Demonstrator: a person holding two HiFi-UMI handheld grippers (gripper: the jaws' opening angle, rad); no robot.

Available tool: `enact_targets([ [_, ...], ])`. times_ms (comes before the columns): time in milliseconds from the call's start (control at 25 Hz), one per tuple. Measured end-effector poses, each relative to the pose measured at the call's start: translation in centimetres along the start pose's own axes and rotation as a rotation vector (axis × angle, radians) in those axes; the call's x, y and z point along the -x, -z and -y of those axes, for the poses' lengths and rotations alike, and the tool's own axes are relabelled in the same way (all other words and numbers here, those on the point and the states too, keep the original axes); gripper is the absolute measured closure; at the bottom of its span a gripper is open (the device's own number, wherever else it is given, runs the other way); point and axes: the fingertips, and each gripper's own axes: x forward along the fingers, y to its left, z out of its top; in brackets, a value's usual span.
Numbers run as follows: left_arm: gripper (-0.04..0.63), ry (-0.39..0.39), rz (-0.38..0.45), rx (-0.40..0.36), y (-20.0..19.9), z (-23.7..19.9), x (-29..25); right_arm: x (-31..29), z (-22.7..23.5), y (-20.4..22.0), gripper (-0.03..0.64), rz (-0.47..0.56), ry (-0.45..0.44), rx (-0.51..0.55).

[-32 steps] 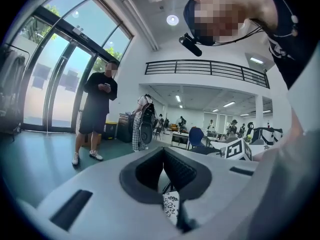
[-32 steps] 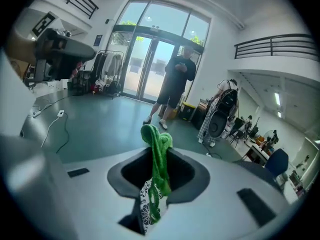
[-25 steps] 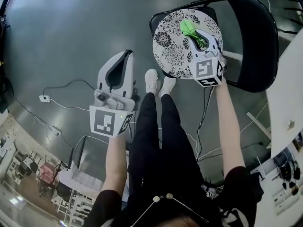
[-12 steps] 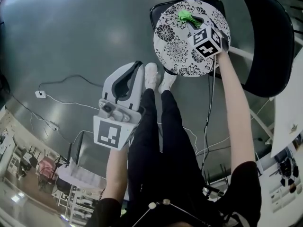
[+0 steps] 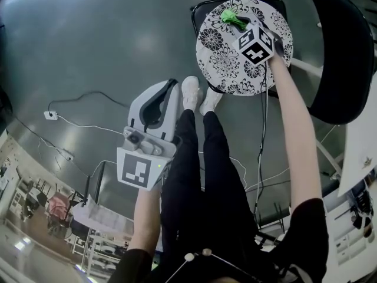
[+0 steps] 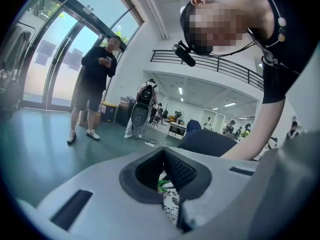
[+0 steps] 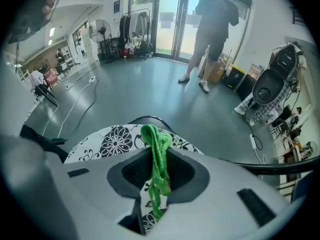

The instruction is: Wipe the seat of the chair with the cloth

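Note:
The chair's round seat [image 5: 227, 63] has a black-and-white flower pattern, and its black backrest [image 5: 341, 52] curves round the right side. A green cloth [image 5: 231, 19] lies bunched at the seat's far edge. My right gripper [image 5: 240, 25] is shut on the cloth and reaches over the seat. In the right gripper view the cloth [image 7: 158, 156] hangs pinched between the jaws of the right gripper [image 7: 159, 149], above the seat [image 7: 112, 143]. My left gripper [image 5: 164, 92] hangs over the floor left of the chair, shut and holding nothing. Its own view shows the left gripper [image 6: 163, 151] with the pads meeting.
The person's white shoes [image 5: 197, 96] stand just before the seat. A power strip [image 5: 50, 115] and cables [image 5: 88, 131] lie on the grey floor at left. A white table edge [image 5: 360, 149] is at right. A bystander [image 7: 215, 29] stands beyond the chair.
The right gripper has pushed the green cloth across the seat toward its far edge. The left gripper has drifted slightly lower and rightward and stayed shut.

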Motion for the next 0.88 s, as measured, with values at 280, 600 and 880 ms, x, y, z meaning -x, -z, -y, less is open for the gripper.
enact_targets([
  [280,0.589,0.009,0.003,0.002,-0.1,0.5,-0.5,-0.6,-4.4,0.9,0.532,-0.017,-0.093,0.065],
  [600,0.589,0.024,0.017,0.012,-0.6,1.4,-1.1,1.2,-12.2,3.6,0.532,-0.01,-0.211,0.065],
  [880,0.589,0.031,0.019,0.019,-0.8,1.4,-1.6,3.7,-20.9,7.3,0.532,-0.035,-0.349,0.021],
])
